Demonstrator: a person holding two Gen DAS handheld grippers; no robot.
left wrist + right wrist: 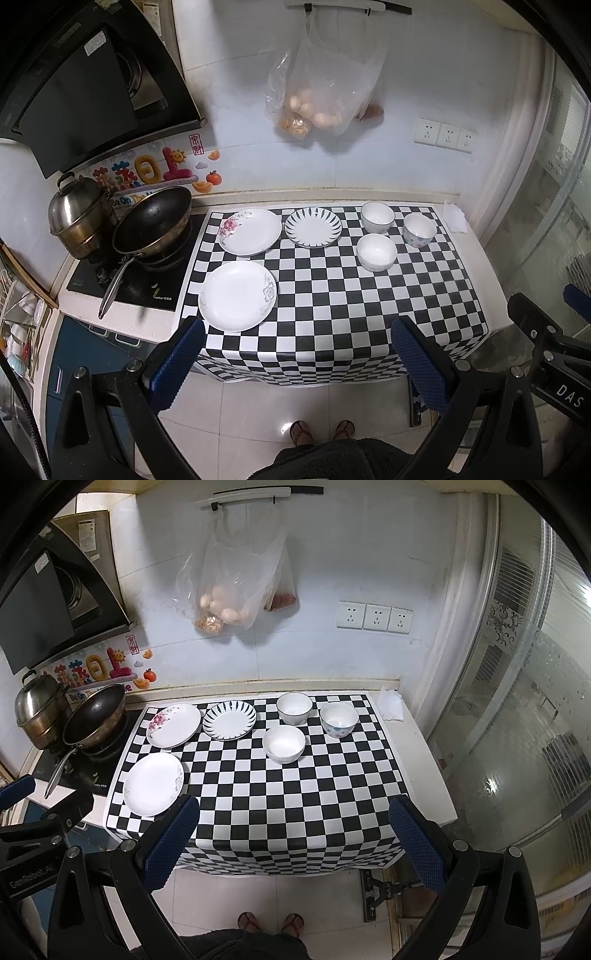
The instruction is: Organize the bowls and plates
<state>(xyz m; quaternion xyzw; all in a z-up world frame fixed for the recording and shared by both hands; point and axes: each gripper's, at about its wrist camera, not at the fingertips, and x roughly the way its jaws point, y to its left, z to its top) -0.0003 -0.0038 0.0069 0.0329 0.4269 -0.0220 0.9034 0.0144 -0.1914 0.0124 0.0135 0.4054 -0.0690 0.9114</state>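
Note:
Three plates lie on the checkered cloth (332, 295): a white plate with a grey flower (237, 295) (153, 783) near the front left, a pink-flowered plate (250, 231) (173, 724) behind it, and a striped-rim plate (313, 226) (229, 720). To their right stand three bowls: a dark-rimmed one (377, 217) (294, 708), a dotted one (419, 229) (339, 720) and a plain white one (376, 252) (284, 744). My left gripper (297, 354) and right gripper (293, 834) hang open over the counter's front edge, holding nothing.
A black wok (152, 221) and a steel pot (79, 214) sit on the hob at the left. Plastic bags of food (325, 96) hang on the wall above. A crumpled tissue (390, 703) lies at the back right. A person's feet (271, 923) stand below.

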